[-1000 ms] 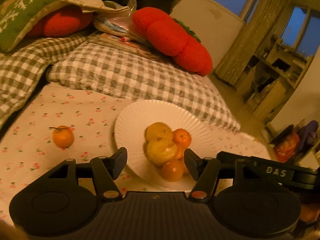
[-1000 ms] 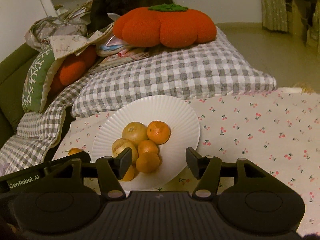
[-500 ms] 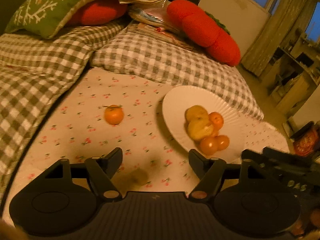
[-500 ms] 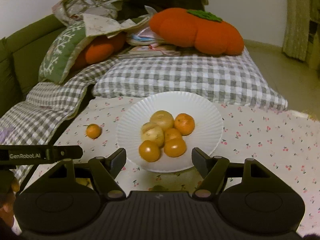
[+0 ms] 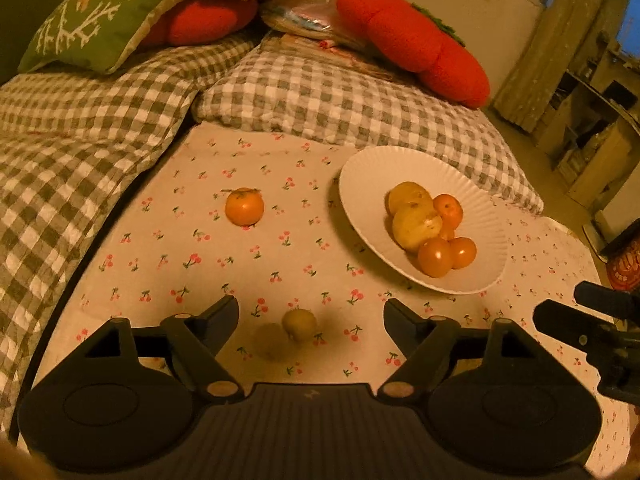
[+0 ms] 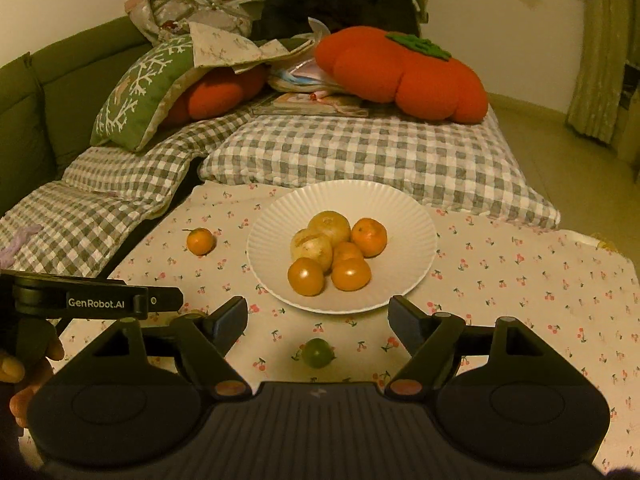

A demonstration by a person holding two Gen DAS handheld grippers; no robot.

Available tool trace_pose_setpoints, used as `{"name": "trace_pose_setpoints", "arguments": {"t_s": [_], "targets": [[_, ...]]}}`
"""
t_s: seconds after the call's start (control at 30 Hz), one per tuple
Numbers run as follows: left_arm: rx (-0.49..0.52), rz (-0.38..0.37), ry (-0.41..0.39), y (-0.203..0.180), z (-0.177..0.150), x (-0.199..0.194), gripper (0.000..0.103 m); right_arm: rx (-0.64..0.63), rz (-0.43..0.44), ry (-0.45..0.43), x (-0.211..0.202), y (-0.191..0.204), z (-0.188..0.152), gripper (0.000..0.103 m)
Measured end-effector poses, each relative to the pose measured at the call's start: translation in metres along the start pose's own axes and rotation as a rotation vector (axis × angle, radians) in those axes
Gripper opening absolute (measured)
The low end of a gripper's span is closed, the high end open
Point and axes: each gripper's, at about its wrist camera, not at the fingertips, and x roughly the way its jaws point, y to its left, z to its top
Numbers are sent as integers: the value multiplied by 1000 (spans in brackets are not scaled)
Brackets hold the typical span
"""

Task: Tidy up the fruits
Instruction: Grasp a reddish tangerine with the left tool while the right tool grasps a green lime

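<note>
A: White ribbed plate — six fruits piled at its middle: four oranges, two pale yellow ones. Heaped, presumably so they don't roll on the soft cloth.

B: Loose stock?

A: One orange on the cloth, well left of the plate. One small green fruit near both grippers — likely the next pick.

B: Grippers?

A: Left gripper spread wide, nothing held, green fruit lying between its fingers. Right gripper likewise spread and holding nothing, above the cloth.
</note>
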Motion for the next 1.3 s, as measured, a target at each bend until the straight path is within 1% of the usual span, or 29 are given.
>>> {"name": "trace_pose_setpoints", "arguments": {"t_s": [0.1,0.2,0.27,0.33,0.37,0.4,0.47,0.53,0.6,0.67,0.77,0.8,0.9,0.93,0.97,1.03,1.07,1.1,1.13,1.2,1.3], "targets": [[-6,4,16,3,-3,-6,71,11,18,25,2,1,-1,76],[0,41,25,2,-9,-12,71,-3,31,24,-1,6,-2,78],[-32,52,41,2,-12,-15,71,-2,37,28,-2,6,-3,78],[-71,28,51,-2,-14,-18,71,8,42,34,-3,5,-3,78],[-61,11,55,-6,-16,-20,71,15,47,37,-4,3,-4,78],[-39,10,61,-11,-20,-20,71,20,53,43,-5,1,-5,78],[-4,38,72,-15,-33,-17,71,32,62,61,-6,-3,-7,78],[-21,66,98,-11,-48,-13,71,40,59,67,-7,-7,-8,78],[-53,53,127,-9,-56,-11,71,50,49,64,-9,-10,-8,78],[-42,24,126,-12,-61,-14,71,69,48,65,-9,-14,-8,78],[18,40,112,-23,-72,-18,71,71,54,78,-7,-15,-10,78],[27,43,116,-23,-75,-17,69,64,55,84,-6,-14,-11,77],[25,43,150,-22,-86,-12,57,56,64,106,-5,-14,-13,72],[25,39,161,-22,-87,-10,52,55,71,120,-3,-14,-14,69],[27,30,169,-23,-90,-9,50,52,79,135,-1,-13,-15,67],[42,29,176,-27,-95,-10,40,34,94,174,4,-9,-19,65],[54,32,182,-29,-97,-9,37,18,97,194,7,-6,-21,64],[61,35,191,-29,-100,-7,32,0,96,213,10,-3,-23,63],[63,42,202,-29,-101,-3,24,-17,94,231,14,0,-26,62],[70,49,199,-29,-101,-1,17,-33,92,264,21,3,-31,60],[75,39,191,-29,-95,0,17,-52,90,304,32,8,-38,56]]}}
